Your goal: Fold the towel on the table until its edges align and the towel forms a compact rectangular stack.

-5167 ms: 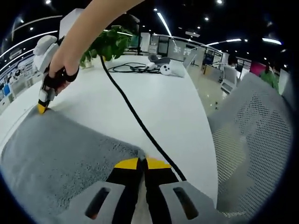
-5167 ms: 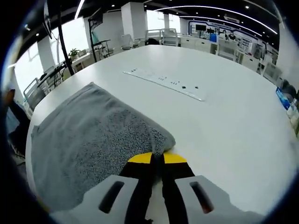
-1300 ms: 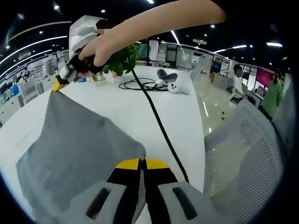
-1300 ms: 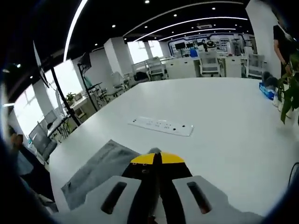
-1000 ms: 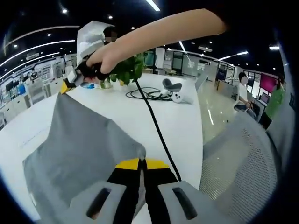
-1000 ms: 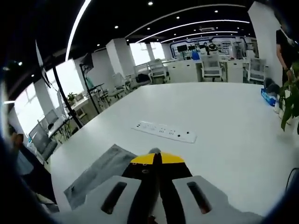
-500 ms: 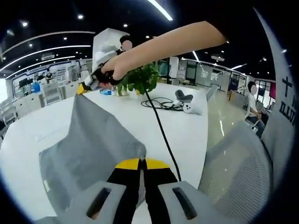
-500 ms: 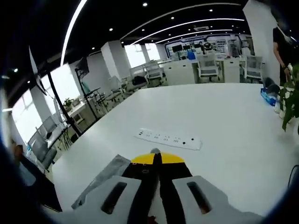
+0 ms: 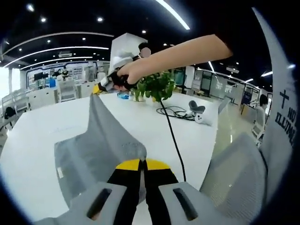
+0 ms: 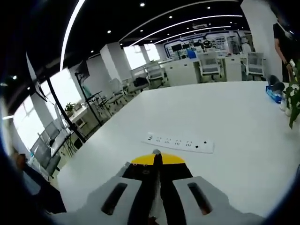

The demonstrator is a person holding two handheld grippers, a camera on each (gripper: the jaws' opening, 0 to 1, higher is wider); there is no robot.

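Both grippers [image 9: 142, 164] clamped on towel [image 9: 101, 140]

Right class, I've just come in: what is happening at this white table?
A person is folding a grey towel with two hand-held tools. The left claw is shut on one towel corner, and the right claw, held in the person's hand, pinches another corner. That edge is raised off the white table, while the rest of the towel trails down onto it. A power strip lies further along the table, a potted plant stands behind, and a black cable runs across the surface.
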